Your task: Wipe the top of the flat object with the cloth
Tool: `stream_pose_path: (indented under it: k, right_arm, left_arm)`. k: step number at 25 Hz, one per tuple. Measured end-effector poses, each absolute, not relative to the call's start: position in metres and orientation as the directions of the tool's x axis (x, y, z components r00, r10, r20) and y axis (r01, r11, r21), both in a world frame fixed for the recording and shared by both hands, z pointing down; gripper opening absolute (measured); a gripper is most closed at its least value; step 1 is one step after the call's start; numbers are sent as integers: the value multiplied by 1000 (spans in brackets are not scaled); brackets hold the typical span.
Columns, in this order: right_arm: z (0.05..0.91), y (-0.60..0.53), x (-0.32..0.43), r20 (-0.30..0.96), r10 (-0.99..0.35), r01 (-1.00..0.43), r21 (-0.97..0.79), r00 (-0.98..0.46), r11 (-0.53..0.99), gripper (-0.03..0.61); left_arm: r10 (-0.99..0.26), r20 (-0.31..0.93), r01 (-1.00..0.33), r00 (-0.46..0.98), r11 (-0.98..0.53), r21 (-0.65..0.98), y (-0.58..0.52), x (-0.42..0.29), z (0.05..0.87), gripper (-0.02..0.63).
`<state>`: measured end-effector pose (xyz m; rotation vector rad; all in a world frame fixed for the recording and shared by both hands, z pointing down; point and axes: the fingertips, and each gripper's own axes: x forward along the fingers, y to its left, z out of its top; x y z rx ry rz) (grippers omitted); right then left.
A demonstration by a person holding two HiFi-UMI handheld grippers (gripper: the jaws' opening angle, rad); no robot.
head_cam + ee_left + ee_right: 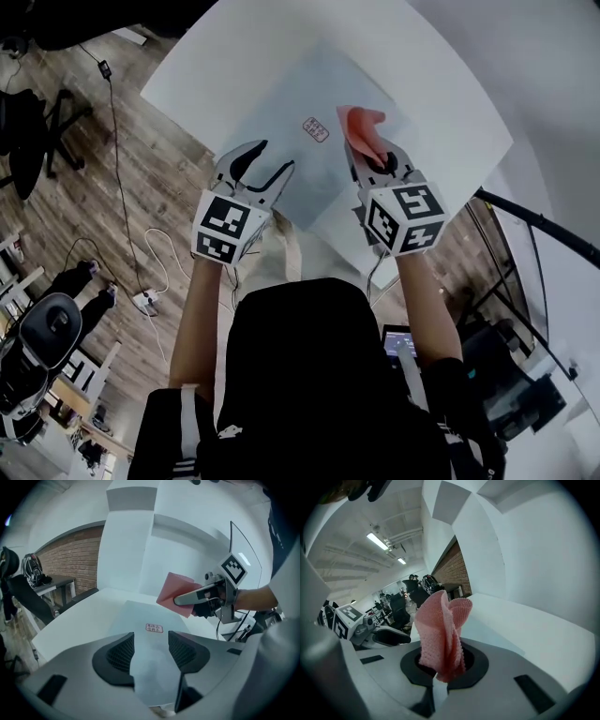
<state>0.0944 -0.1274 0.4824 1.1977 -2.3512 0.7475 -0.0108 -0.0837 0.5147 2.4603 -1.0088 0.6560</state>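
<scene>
A pale grey flat sheet (281, 108) with a small pink label (316, 129) lies on the white table (450, 103). My left gripper (274, 159) hovers over the sheet's near left part, its jaws open and nothing between them; the sheet (140, 616) and label (154, 628) show beyond the jaws (151, 641). My right gripper (373, 155) is shut on a pink cloth (361, 127), held above the sheet's right side. In the right gripper view the bunched cloth (440, 630) stands up from the closed jaws (443, 667). The left gripper view shows the cloth (171, 590) raised off the table.
The table's near edge runs just below both grippers. Wooden floor with cables (155, 253) and office chairs (42, 337) lies to the left. A black pole (534, 220) crosses at the right. A brick wall (70, 555) stands beyond the table.
</scene>
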Motion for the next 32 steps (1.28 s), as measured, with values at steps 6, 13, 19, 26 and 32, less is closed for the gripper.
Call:
stream_pose_path:
  k: [6,13,19,26,32]
  right_arm:
    - [504,-130,95,595,-596,-834,-276,-539,478,44]
    - [516,-132,91,622,-579,-839,-272,-527,472,44]
    - [527,-130,92,646,-562,-846,-283,-517,452,44]
    - [533,-137,98,670,-560,-857,-247,-488,451,44]
    - [529,-159,116,708,-581,-868,-90,-401,489,44]
  left_arm:
    - [-494,620,-683,610,-725,94,-78,-10,537,320]
    - [-403,716,-593,570,-805,18,-56,-6,573,363]
    - [-393,702,-587,594,-808,45,-54,-7,579,371]
    - [-384,695,-575,608,-816,52,-53,-6,578,372]
    - [-379,695,-571,611,-819,55,-53,-6,579,373]
